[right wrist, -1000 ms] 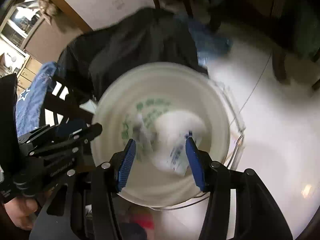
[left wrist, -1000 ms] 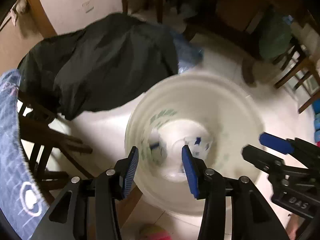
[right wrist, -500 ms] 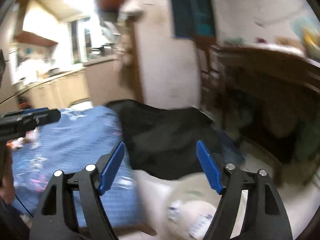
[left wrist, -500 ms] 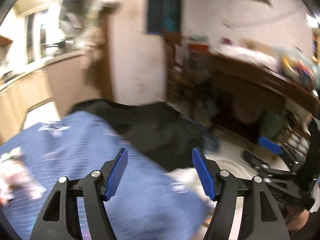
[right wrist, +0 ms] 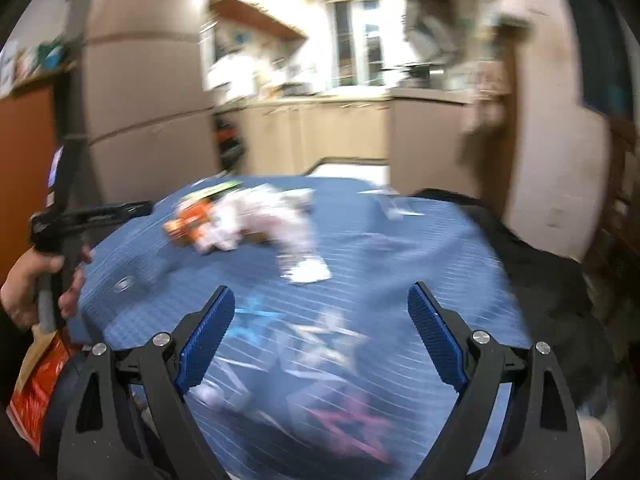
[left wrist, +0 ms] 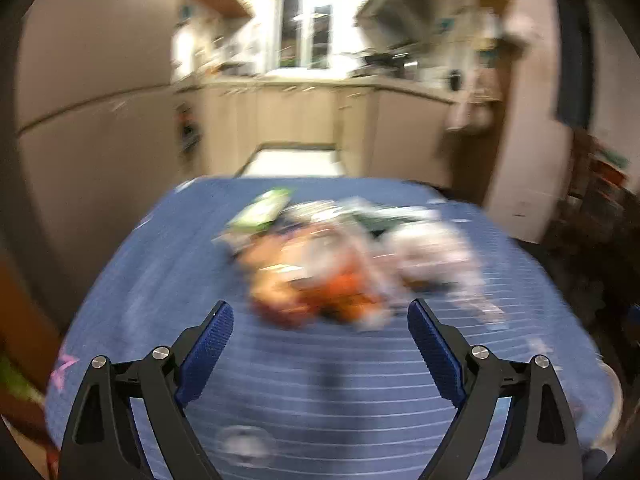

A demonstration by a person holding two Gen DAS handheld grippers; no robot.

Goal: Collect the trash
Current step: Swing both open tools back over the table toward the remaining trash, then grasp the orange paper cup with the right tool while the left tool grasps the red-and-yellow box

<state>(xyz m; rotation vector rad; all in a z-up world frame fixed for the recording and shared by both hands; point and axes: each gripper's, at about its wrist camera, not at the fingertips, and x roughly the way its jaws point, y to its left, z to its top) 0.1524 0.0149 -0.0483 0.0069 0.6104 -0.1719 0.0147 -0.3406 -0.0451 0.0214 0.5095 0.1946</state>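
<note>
A blurred pile of trash (left wrist: 344, 264) lies on a table with a blue striped cloth (left wrist: 160, 280): orange wrappers (left wrist: 320, 300), a green packet (left wrist: 264, 208) and white crumpled paper (left wrist: 436, 248). My left gripper (left wrist: 320, 348) is open and empty, just short of the pile. My right gripper (right wrist: 320, 332) is open and empty over the cloth (right wrist: 400, 280), with the pile (right wrist: 244, 220) further off to the left. A white scrap (right wrist: 308, 272) lies nearer. The left gripper (right wrist: 92, 216) shows at the right view's left edge, held by a hand.
A kitchen with beige cabinets (left wrist: 296, 120) and a window (left wrist: 308, 20) lies behind the table. A tall beige fridge (left wrist: 92, 100) stands at the left. A dark cloth (right wrist: 532, 264) lies at the table's right edge. A red packet (right wrist: 36, 384) is at the lower left.
Both grippers have swung up and left from the white bucket on the floor to face the table with the trash pile. Both jaws have opened wider.
</note>
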